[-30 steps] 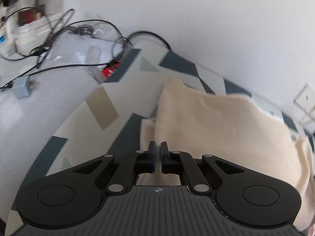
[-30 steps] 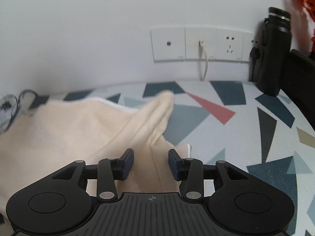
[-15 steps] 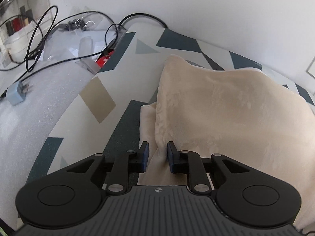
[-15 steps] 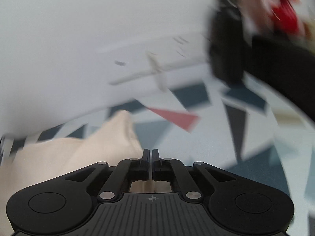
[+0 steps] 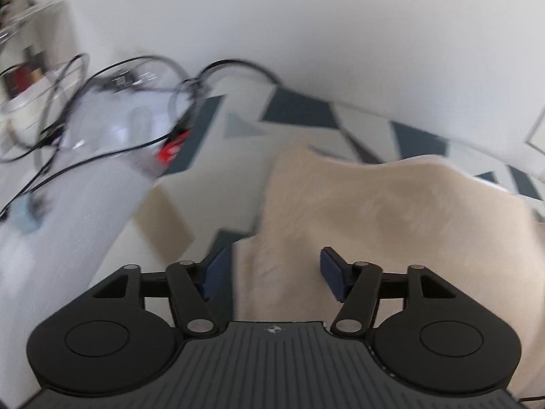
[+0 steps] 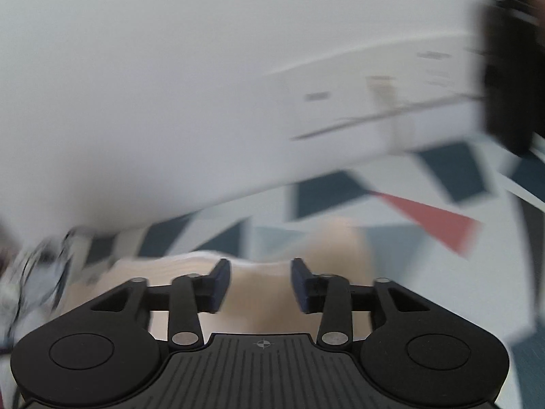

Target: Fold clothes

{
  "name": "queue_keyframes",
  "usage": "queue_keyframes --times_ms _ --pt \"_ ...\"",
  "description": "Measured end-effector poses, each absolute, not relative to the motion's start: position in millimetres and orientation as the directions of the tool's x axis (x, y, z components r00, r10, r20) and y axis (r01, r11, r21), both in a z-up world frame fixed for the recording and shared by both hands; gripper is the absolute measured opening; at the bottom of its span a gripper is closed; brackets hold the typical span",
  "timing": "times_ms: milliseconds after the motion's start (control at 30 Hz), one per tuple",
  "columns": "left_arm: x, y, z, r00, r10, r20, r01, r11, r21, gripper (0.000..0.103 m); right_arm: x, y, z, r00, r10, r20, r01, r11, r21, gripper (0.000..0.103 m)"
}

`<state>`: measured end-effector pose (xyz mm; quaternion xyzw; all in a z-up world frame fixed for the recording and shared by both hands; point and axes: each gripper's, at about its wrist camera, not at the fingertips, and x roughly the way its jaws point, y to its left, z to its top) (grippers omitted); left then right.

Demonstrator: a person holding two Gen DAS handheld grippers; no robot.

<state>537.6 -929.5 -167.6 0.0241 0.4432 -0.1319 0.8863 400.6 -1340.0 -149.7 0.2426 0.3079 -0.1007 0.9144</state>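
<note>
Left claw: jaws opening, wide apart, gripping nothing; cloth lies between and beyond the pads, untouched.
Right claw: jaws opening, about half apart, empty; cloth below and ahead.
Cloth: cream, folded over, on the patterned tabletop ahead of both claws.
Cables: far left of the left claw, blurred.

Table top patterned with dark blue, grey and beige shapes on pale ground; 1 red triangle on it in the right wrist view. White wall behind. At far left, tangled black cables over a pale foam-like sheet, with a small red item at the sheet's edge. On the wall, blurred white socket plates. Dark object at right edge, too blurred to identify.
</note>
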Motion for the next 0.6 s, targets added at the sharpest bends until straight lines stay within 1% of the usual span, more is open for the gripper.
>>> queue_keyframes --times_ms 33,67,100,133,200,233,267,300,333,533,600 --pt "539 -935 -166 0.569 -0.232 -0.789 0.278 0.957 -0.081 0.067 415 -1333 -153 0.771 -0.005 -0.637 0.308 0.878 0.366 0.058" --pt "539 -941 -164 0.569 -0.247 -0.784 0.303 0.950 -0.079 0.070 430 -1327 -155 0.750 0.023 -0.661 0.281 0.893 0.351 0.060" --pt "539 -948 -163 0.569 -0.261 -0.780 0.334 0.940 -0.071 0.073 442 -1322 -160 0.731 0.040 -0.681 0.267 0.902 0.340 0.060" --pt "540 -955 -163 0.569 -0.267 -0.778 0.361 0.931 -0.055 0.073 453 -1318 -165 0.712 0.056 -0.700 0.252 0.910 0.329 0.059" --pt "540 -970 -166 0.566 -0.265 -0.780 0.419 0.908 -0.004 0.072 469 -1312 -175 0.692 0.058 -0.720 0.231 0.927 0.297 0.053" --pt "541 -975 -170 0.560 -0.264 -0.785 0.447 0.895 0.018 0.064 473 -1309 -177 0.682 0.063 -0.729 0.221 0.932 0.288 0.031" --pt "542 -978 -174 0.547 -0.267 -0.793 0.465 0.885 0.024 0.005 477 -1307 -179 0.672 0.068 -0.737 0.211 0.937 0.279 0.016" --pt "543 -980 -177 0.537 -0.269 -0.800 0.480 0.877 0.027 0.000 475 -1303 -175 0.677 0.063 -0.733 0.207 0.940 0.272 0.013" --pt "544 -978 -178 0.541 -0.269 -0.797 0.471 0.882 0.022 0.000 473 -1300 -171 0.681 0.059 -0.729 0.203 0.942 0.266 0.006" --pt "549 -956 -169 0.610 -0.249 -0.752 0.377 0.926 -0.001 0.000 479 -1294 -146 0.730 0.035 -0.683 0.188 0.950 0.249 0.003" --pt "556 -951 -168 0.602 -0.245 -0.760 0.365 0.931 -0.011 0.000 492 -1292 -143 0.738 0.040 -0.674 0.181 0.950 0.254 0.003"
